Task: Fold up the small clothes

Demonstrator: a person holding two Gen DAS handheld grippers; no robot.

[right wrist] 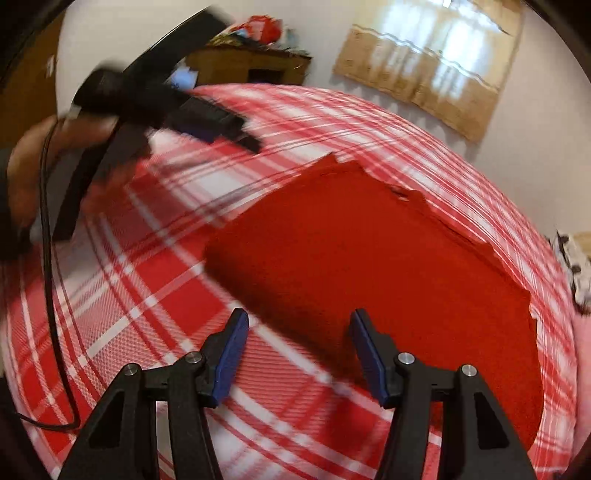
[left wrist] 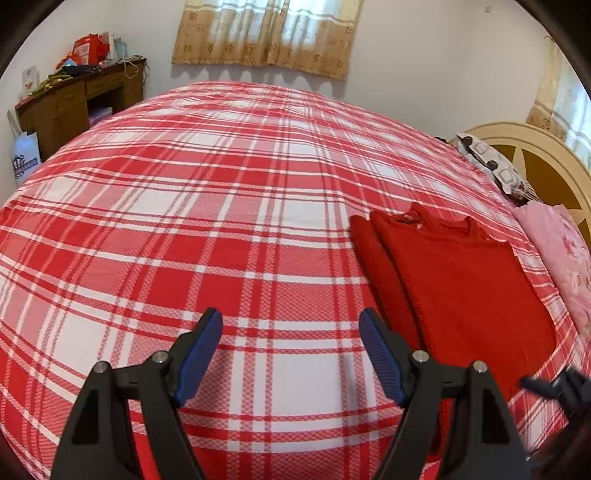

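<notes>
We look from each wrist down along its gripper, tilted toward the plaid bed (left wrist: 229,206). The left view sits left of the red sweater (left wrist: 461,280); the right view hangs closer over it. Both share bed, sweater and far curtain (left wrist: 266,33).

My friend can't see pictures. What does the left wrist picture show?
A red sweater lies partly folded on a red and white plaid bed. The left tongs hover open and empty beside it, with a wooden desk in the corner.

Left gripper (left wrist: 290,325) jaws apart, empty; right gripper (right wrist: 298,325) jaws apart, empty.
</notes>
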